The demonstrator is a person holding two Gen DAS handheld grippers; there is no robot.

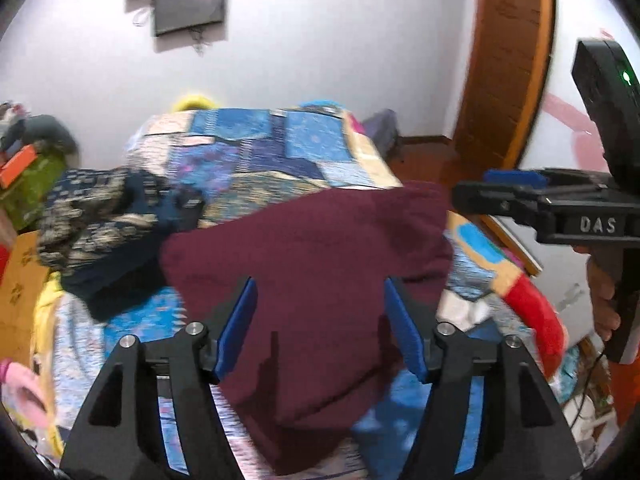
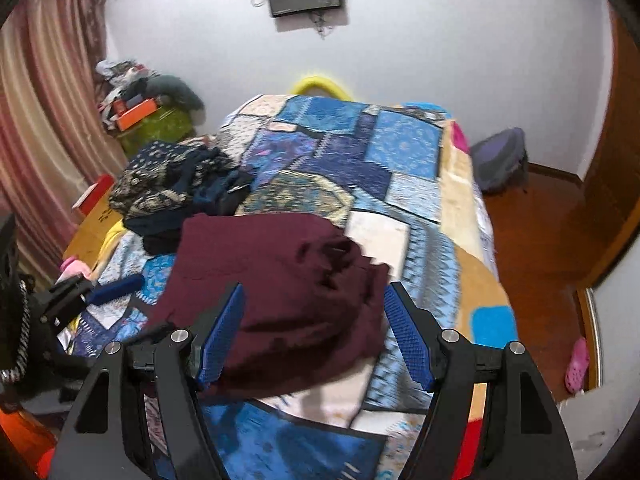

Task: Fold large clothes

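On the bed's patchwork bedspread (image 1: 256, 148), seen from the left wrist, a maroon garment (image 1: 304, 264) lies folded into a thick pad, filling the centre of the view and running down toward six o'clock. The left gripper (image 1: 320, 320) hangs over it with its blue pads (image 1: 240, 324) standing well apart; the cloth shows beneath the gap, but neither pad presses on it, so nothing is gripped. At nine o'clock from the garment sits a heap of dark patterned clothes (image 1: 100, 216), its near edge touching the maroon cloth. At three o'clock the right gripper (image 1: 504, 190) reaches in sideways, a hand (image 1: 604, 300) around its handle. A dark screen (image 1: 188, 4) hangs on the white wall at eleven o'clock, and a wooden door frame (image 1: 508, 60) curves at one o'clock.

From the right wrist, the maroon garment (image 2: 272, 272) again lies at centre on the bedspread (image 2: 360, 152), rumpled along its edge toward two o'clock. The right gripper (image 2: 316, 332) hovers above it, jaws wide, pads (image 2: 408, 336) clear of the cloth and holding nothing. The patterned heap (image 2: 172, 184) sits at ten o'clock, the left gripper (image 2: 112, 290) at nine o'clock, a pink curtain (image 2: 48, 100) further out that way, and a pink shoe (image 2: 578, 364) on the floor at four o'clock.
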